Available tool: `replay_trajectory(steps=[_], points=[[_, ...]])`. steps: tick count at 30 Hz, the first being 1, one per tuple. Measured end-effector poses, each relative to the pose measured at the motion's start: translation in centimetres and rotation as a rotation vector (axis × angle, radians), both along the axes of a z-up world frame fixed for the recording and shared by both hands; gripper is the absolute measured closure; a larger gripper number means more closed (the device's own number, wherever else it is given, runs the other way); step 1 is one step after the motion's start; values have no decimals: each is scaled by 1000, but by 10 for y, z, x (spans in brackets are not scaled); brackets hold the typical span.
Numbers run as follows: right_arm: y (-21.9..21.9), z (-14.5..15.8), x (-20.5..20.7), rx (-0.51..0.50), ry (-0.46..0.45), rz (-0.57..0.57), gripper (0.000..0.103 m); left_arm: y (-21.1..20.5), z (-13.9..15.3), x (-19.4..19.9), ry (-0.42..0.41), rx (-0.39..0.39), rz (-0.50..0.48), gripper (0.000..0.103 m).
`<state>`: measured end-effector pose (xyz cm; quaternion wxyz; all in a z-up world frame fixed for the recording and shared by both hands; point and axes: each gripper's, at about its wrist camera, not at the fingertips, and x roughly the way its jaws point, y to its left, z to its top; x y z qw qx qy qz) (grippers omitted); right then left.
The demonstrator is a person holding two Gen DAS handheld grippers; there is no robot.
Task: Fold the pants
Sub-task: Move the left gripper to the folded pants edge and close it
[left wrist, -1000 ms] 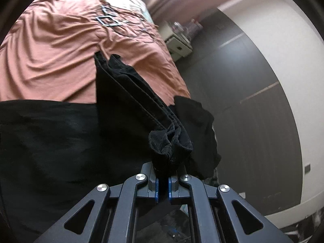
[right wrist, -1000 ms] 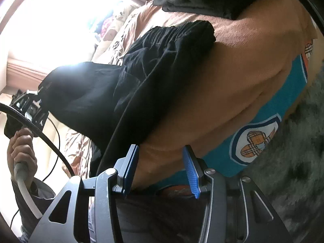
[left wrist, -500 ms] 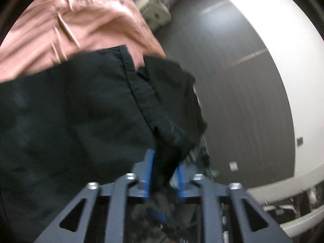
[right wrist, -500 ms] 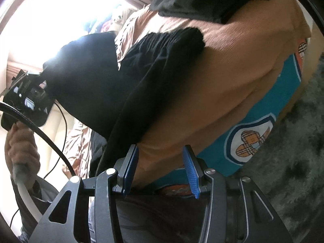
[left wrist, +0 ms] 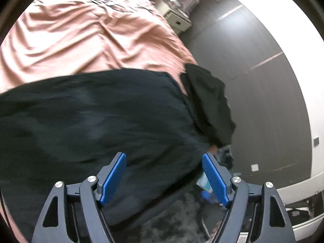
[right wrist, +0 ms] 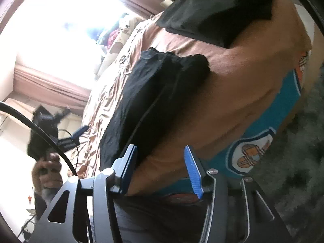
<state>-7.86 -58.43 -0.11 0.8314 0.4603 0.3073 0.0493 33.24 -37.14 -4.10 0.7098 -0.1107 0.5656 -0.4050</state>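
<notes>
Black pants [left wrist: 91,117] lie folded over on the pink-brown bedsheet [left wrist: 81,36], reaching the bed's near edge. My left gripper [left wrist: 164,174] hovers just above them, its jaws opening wide, and the blue pads [left wrist: 113,174] press on nothing. In the right wrist view the same pants [right wrist: 154,93] form a long dark strip on the bed, waistband toward the far end. My right gripper [right wrist: 160,170] stands at their near end, jaws opening, only bedsheet showing between its pads. The left gripper [right wrist: 46,129] appears there at the left, held by a hand.
Another black garment [left wrist: 208,105] hangs off the bed's corner; it also shows as a dark garment [right wrist: 218,10] at the top. A teal blanket with a crest [right wrist: 251,154] drapes the bedside. A white nightstand [left wrist: 176,18] and dark wardrobe doors [left wrist: 263,93] lie beyond. Dark shaggy rug [right wrist: 299,178] covers the floor.
My left gripper held a bunched pants edge a second ago; it has let go, opened wide and dropped toward the bed. The pants now lie flat. My right gripper opened a little.
</notes>
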Motion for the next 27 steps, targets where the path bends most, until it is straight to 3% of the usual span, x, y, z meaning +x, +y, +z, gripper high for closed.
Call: replay_trajectory(steps=[2,3,18,27], points=[[2,3,4,4,-16,7,30,25,-2,10,-17,18,35,24],[2,4,5,1,-21,3,29,35,-3,13,-20,25,48,24],[4,7,60,16,38,15,28,184,-52,72,28,69,273,24],[7,-9,82,37,62,-9,28,214,-93,96,98,94,328,28]])
